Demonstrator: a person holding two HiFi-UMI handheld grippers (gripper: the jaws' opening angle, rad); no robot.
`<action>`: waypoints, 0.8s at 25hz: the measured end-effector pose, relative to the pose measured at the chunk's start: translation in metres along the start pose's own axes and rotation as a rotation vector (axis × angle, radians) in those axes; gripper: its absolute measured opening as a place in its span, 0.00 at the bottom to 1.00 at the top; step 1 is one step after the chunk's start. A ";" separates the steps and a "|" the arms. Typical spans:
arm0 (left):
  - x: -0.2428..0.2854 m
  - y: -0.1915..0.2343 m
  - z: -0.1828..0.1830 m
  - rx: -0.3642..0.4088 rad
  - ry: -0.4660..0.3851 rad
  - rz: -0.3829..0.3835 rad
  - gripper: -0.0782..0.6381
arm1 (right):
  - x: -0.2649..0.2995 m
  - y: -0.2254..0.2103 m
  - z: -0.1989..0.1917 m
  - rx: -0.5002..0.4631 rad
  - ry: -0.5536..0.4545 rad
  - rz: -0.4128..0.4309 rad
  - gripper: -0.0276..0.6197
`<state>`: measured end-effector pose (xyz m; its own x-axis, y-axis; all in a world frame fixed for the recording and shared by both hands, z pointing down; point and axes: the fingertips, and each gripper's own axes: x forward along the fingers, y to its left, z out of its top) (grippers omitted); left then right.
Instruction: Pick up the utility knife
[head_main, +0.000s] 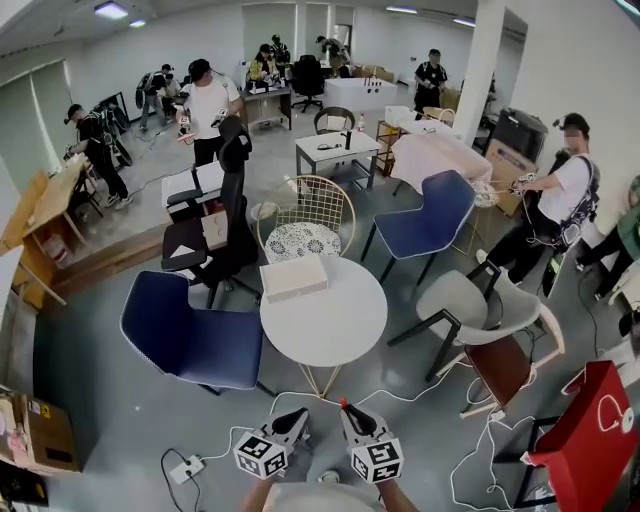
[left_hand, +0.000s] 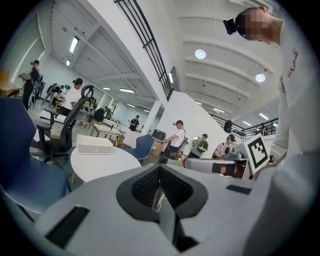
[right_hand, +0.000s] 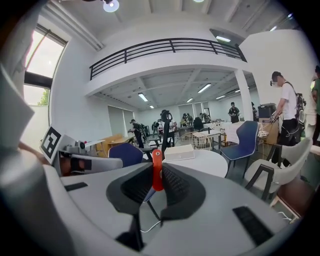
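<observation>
The right tongs (right_hand: 156, 186) pinch the red utility knife (right_hand: 157, 165), its long axis upright between the pads. The left tongs (left_hand: 160, 189), pressed together and empty, hang just left of it.

Round table (head_main: 330, 335): near half bare, white box (head_main: 293, 277) on far edge. Blue chair (head_main: 190, 340) crowds its left, grey chair (head_main: 480, 310) its right. Floor between table and left gripper (head_main: 298, 418), right gripper (head_main: 348, 410) is open; power strip (head_main: 185, 468) lies left.
</observation>
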<state>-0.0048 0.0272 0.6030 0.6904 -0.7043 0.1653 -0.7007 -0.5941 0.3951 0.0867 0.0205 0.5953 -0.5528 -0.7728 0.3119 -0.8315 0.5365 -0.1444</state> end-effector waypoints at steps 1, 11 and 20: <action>-0.004 -0.004 -0.003 0.002 -0.002 0.000 0.13 | -0.004 0.003 -0.001 -0.003 -0.005 0.001 0.14; -0.030 -0.041 -0.019 0.019 -0.026 -0.011 0.13 | -0.047 0.028 -0.010 -0.027 -0.031 0.004 0.14; -0.030 -0.065 -0.025 0.037 -0.033 -0.039 0.13 | -0.070 0.031 -0.013 -0.054 -0.049 -0.003 0.14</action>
<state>0.0244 0.0964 0.5950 0.7110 -0.6929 0.1201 -0.6803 -0.6346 0.3667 0.1000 0.0959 0.5806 -0.5533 -0.7894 0.2659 -0.8297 0.5504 -0.0927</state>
